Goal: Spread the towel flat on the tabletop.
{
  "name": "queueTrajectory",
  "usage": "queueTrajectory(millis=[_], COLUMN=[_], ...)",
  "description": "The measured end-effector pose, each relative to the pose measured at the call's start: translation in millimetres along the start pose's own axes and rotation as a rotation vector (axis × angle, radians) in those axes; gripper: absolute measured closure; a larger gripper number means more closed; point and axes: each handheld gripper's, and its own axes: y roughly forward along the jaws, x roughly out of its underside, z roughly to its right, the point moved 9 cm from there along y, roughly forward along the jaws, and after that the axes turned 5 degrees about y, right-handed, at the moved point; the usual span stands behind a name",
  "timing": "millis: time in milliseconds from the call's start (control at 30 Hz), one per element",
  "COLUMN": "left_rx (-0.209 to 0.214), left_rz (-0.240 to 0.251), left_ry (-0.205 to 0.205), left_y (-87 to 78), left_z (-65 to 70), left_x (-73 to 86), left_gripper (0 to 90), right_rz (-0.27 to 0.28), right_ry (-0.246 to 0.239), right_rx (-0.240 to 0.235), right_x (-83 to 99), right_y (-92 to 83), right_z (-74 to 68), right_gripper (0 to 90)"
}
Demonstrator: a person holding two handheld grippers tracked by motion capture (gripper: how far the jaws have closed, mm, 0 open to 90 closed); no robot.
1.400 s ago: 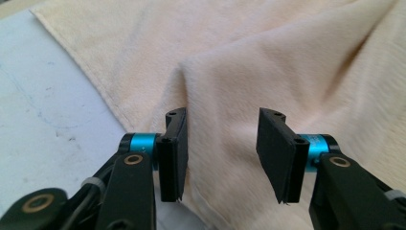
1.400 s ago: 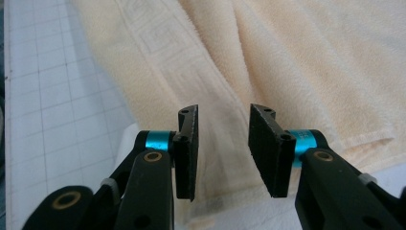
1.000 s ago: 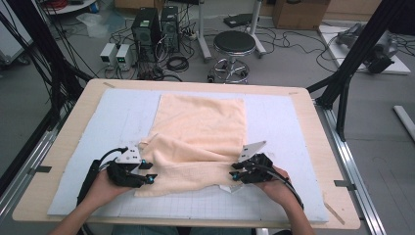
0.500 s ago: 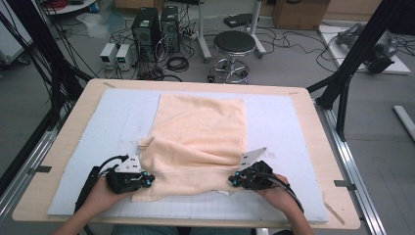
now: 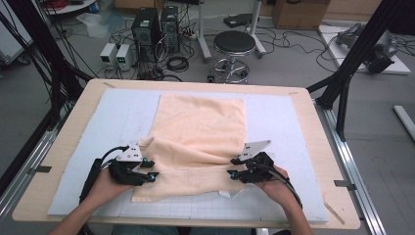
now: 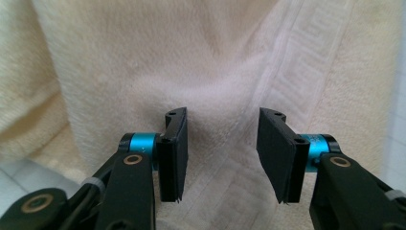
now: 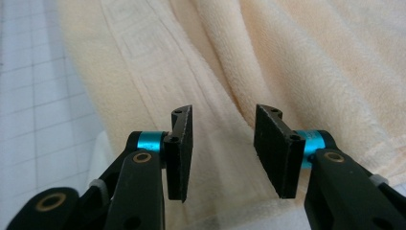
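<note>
The wooden tabletop [image 5: 58,166] carries a pale blue gridded mat [image 5: 288,122]. On the mat lies the peach terry-cloth towel [image 5: 200,122], its near part folded over in a rumpled band across the front. The left tool [image 5: 149,169] sits at the towel's near left edge and the right tool [image 5: 234,169] at its near right edge. Both have just been opening: their jaws stand apart over the towel's woven border, pressing on nothing.

Both grippers' fingers [image 6: 174,153] just opened — towel [image 5: 200,127] edge released, folded forward.
</note>
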Motion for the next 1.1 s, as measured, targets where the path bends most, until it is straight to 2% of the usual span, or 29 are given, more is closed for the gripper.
queueTrajectory(millis=[33,67,167,267,300,400,567,633,767,900,967,1000,1033,1100], left_rx=[0.002,0.006,-0.003,0.004,0.008,0.008,0.028,0.04,0.056,0.079,0.1,0.103,0.103,0.08], left_rz=[-0.002,-0.026,-0.025,-0.036,-0.038,-0.027,-0.006,-0.009,0.011,0.029,0.034,0.038,0.04,0.073], left_ry=[-0.006,0.001,0.013,0.023,0.028,0.033,0.025,0.045,0.059,0.068,0.072,0.073,0.077,0.061], left_y=[2.4,4.1,6.5,4.4,3.8,0.2,-12.8,-19.9,-35.5,-52.7,-59.1,-61.5,-63.6,-65.4], left_z=[0.8,1.3,3.6,5.0,6.8,12.6,26.3,34.3,51.5,68.4,77.5,80.3,80.8,76.0], left_x=[1.6,4.4,4.4,5.2,5.3,6.5,12.1,14.1,16.3,19.1,21.7,22.3,22.1,16.1], left_gripper=[54.6,56.1,60.7,76.8,81.6,85.2,86.2,86.3,86.3,86.3,86.2,85.7,83.8,71.6], right_rz=[-0.01,-0.03,-0.088,-0.102,-0.104,-0.12,-0.11,-0.101,-0.064,-0.047,-0.045,-0.032,-0.026,-0.002], right_ry=[-0.006,-0.001,-0.005,-0.028,-0.024,-0.012,-0.012,-0.026,-0.028,-0.059,-0.074,-0.077,-0.063,-0.058], right_rx=[0.002,0.002,0.002,0.009,-0.004,-0.057,-0.108,-0.118,-0.133,-0.165,-0.179,-0.196,-0.197,-0.182], right_x=[1.2,3.7,10.5,13.4,13.6,17.6,23.8,24.9,24.2,22.6,23.0,21.8,20.5,15.6], right_y=[1.5,3.9,13.2,18.3,17.2,13.4,4.9,1.8,-10.4,-22.1,-27.7,-30.2,-32.4,-35.4], right_z=[1.7,2.1,2.8,0.7,-0.4,-7.9,-29.2,-38.2,-57.1,-79.4,-91.2,-95.2,-96.3,-92.1], right_gripper=[58.0,58.0,61.7,80.5,83.5,85.5,86.2,86.2,86.2,86.1,84.5,79.2,74.8,70.7])
